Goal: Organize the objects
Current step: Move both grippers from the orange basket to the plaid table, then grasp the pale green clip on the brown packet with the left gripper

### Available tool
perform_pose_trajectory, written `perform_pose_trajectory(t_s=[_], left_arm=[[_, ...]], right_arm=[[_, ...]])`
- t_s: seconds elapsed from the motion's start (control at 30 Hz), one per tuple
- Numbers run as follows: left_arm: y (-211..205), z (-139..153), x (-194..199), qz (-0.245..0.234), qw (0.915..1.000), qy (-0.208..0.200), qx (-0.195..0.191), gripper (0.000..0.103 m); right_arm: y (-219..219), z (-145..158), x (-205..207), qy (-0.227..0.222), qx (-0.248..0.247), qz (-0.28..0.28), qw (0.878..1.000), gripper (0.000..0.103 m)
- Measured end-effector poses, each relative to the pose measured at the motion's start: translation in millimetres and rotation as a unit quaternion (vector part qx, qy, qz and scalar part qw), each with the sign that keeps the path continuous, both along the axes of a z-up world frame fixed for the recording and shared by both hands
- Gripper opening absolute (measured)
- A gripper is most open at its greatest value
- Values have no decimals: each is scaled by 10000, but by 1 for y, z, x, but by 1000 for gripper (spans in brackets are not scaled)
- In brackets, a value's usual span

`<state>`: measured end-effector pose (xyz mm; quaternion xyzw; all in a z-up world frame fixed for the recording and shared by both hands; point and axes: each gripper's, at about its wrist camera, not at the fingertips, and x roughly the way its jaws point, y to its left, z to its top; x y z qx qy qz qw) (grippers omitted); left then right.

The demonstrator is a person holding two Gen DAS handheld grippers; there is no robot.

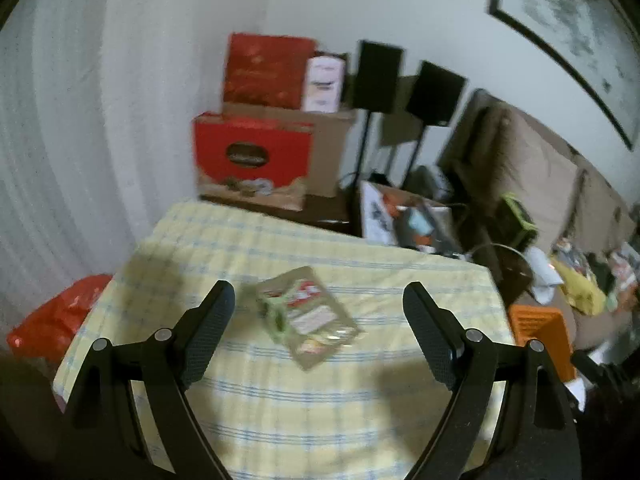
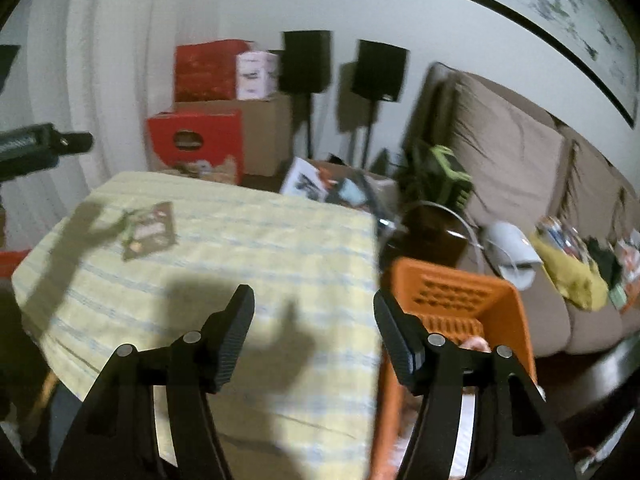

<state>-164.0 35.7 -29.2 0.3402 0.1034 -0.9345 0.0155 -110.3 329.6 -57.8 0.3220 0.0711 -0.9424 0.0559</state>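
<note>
Packet (image 1: pixel 306 316) on surface (image 1: pixel 360 420): pick-up pending.
Left tool (image 1: pixel 319 312) spread wide, right tool (image 2: pixel 314 320) parted; nothing is held. Closure on the packet, then transfer to basket (image 2: pixel 472 300), is judged next.

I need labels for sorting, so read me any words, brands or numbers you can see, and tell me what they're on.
None can be read; both views are blurred.
Clear packet on the checked tablecloth: printed label, illegible.
Lower red box: dark oval logo, illegible.
White carton: dark print, illegible.
Orange basket: no text seen.
</note>
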Motion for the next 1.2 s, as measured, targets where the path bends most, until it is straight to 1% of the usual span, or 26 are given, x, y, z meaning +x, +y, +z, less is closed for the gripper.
perform_pose_trajectory(t_s=[0.07, 0.2, 0.3, 0.37, 0.4, 0.47, 0.53, 0.6, 0.67, 0.7, 0.73, 0.77, 0.83, 0.87, 0.9, 0.97, 1.03, 1.07, 1.2], left_arm=[[-17, -10, -6, 184, 9997, -129, -1, 85], [-42, -34, -18, 374, 9986, -366, 12, 85], [-58, -55, -29, 507, 9973, -472, -251, 85], [-74, -72, -35, 685, 9947, -665, -369, 85], [-82, -78, -35, 733, 9941, -723, -330, 85], [-101, -93, -37, 839, 9927, -860, -43, 85], [-114, -103, -39, 947, 9907, -961, 180, 85], [-121, -112, -40, 975, 9893, -1038, 317, 85], [-120, -117, -42, 883, 9894, -1087, 378, 85], [-114, -119, -44, 726, 9901, -1151, 347, 85], [-104, -121, -47, 514, 9909, -1221, 241, 85], [-89, -123, -50, 263, 9917, -1262, 26, 85], [-70, -124, -56, 45, 9919, -1249, -244, 85], [-57, -123, -56, -58, 9920, -1233, -277, 85], [-51, -124, -58, -105, 9923, -1217, -210, 85], [-42, -125, -63, -75, 9930, -1180, -38, 85], [-32, -127, -71, 175, 9932, -1127, -235, 85], [-25, -128, -78, 214, 9927, -1130, -373, 85], [-8, -134, -87, 123, 9904, -1203, -672, 83]], right_arm=[[-20, 0, -8, -7, -12, 172, 9999, 66], [-49, -9, -20, -82, -1, 375, 9993, 69], [-65, -21, -30, -187, 25, 474, 9987, 72], [-71, -31, -35, -258, 73, 487, 9985, 73], [-73, -36, -38, -308, 78, 482, 9983, 73], [-74, -46, -41, -401, 46, 466, 9981, 73], [-73, -55, -46, -496, 5, 406, 9979, 73], [-71, -62, -51, -585, -82, 316, 9978, 74], [-69, -68, -54, -645, -226, 238, 9974, 75], [-67, -71, -56, -666, -306, 197, 9971, 77], [-66, -73, -57, -675, -359, 160, 9969, 78], [-65, -76, -58, -682, -393, 116, 9968, 78], [-64, -81, -62, -704, -417, 40, 9966, 78], [-64, -84, -64, -743, -447, 27, 9962, 78], [-65, -86, -65, -777, -472, 25, 9959, 78], [-67, -87, -66, -786, -458, 38, 9958, 78], [-70, -88, -64, -774, -411, 75, 9961, 79], [-71, -88, -63, -760, -375, 97, 9964, 79], [-72, -90, -59, -715, -257, 247, 9968, 79]])
